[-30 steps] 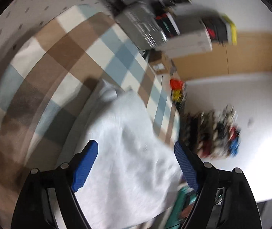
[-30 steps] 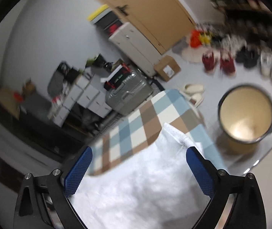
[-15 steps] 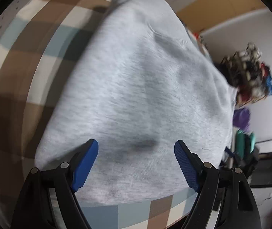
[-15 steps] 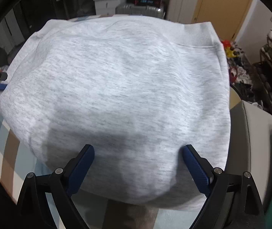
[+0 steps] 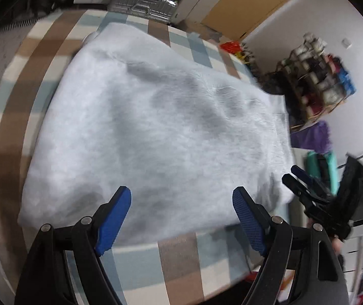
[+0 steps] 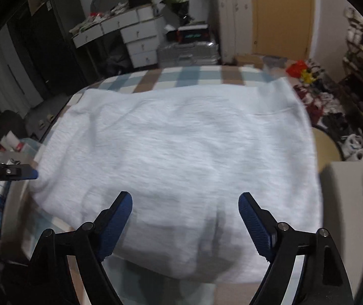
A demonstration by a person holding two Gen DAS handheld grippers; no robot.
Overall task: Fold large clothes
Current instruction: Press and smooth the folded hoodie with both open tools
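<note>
Grey sweatshirt point(image 5: 156, 132) lies spread flat on checked cloth point(image 5: 176, 259), ribbed hem at far right. Left gripper point(image 5: 181, 218) above near edge — jaws wide apart, nothing between. Right gripper point(image 6: 185, 225) over near edge — jaws just been closing, apart, empty.

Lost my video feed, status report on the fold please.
Left gripper open, empty. Right gripper open, jaws just closing, nothing between. Light grey fleece sweatshirt flat on checked blue-and-brown cloth. Nothing in the way.
</note>
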